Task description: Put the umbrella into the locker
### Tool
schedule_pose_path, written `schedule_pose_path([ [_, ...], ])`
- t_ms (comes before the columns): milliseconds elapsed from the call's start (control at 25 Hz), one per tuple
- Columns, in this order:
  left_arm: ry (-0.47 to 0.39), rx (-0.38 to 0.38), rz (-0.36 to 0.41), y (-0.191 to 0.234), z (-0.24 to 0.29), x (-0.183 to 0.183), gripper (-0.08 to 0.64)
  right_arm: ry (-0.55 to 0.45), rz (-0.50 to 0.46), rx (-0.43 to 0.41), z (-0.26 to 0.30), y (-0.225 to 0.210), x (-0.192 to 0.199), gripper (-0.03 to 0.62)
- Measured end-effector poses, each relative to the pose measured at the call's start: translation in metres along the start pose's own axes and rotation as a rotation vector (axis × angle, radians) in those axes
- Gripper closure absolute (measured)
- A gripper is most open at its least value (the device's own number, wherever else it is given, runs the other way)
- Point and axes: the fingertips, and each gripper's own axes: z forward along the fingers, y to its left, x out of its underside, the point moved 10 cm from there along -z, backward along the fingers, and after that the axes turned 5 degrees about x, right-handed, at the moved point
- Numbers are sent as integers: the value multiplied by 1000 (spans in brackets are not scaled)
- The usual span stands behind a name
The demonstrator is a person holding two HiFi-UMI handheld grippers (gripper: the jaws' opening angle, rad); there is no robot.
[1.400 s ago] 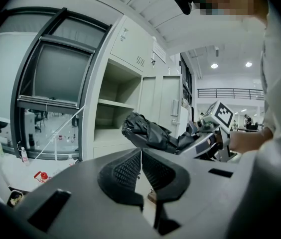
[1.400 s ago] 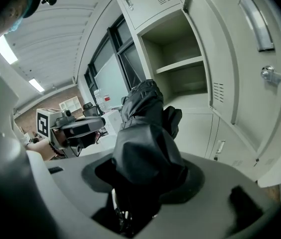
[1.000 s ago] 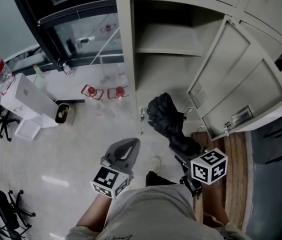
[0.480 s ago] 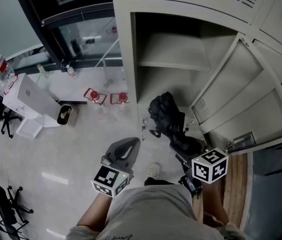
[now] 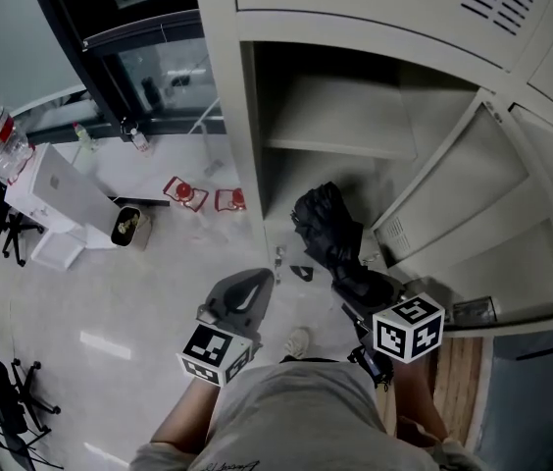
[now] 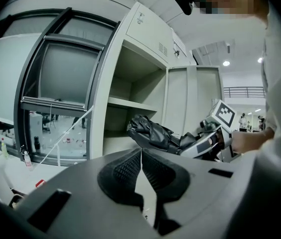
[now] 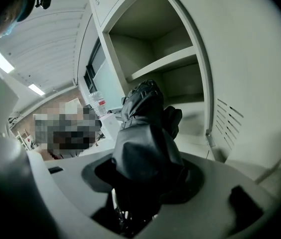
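Observation:
A folded black umbrella [image 5: 331, 232] is clamped in my right gripper [image 5: 367, 288] and points toward the open beige locker [image 5: 226, 116]. In the right gripper view the umbrella [image 7: 143, 133] fills the middle, its tip level with the locker shelf [image 7: 166, 62]. The left gripper view shows the umbrella [image 6: 153, 132] in front of the lower compartment. The locker door [image 5: 482, 234] stands open at the right. My left gripper [image 5: 241, 297] is shut and empty, left of the umbrella, over the floor.
A shelf [image 5: 340, 145] divides the locker. On the floor at left stand a white box [image 5: 61, 189], a small bin [image 5: 124, 224], red items [image 5: 202, 195] by a glass wall, and chairs [image 5: 2, 400].
The view has moved closer to the locker, whose opening now looms larger. The umbrella in my right gripper stays in front of the lower compartment. The left gripper has barely moved.

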Motion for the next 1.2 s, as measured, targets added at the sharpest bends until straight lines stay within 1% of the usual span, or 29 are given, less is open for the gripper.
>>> schedule_pose_path([
  [200, 8, -3, 5, 2, 16, -6, 540, 5, -4, -8, 5, -12, -7, 360],
  [360, -6, -12, 6, 4, 24, -9, 540, 1, -8, -3, 9, -18, -10, 360],
  [720, 12, -19, 2, 9, 21, -9, 540, 20, -1, 4, 14, -19, -9, 360],
  [960, 32, 9, 28, 15, 15, -10, 540, 14, 16, 23, 15, -12, -9, 360],
  [1200, 39, 47, 51, 30, 11, -16, 540, 2, 47, 69, 17, -5, -12, 360],
])
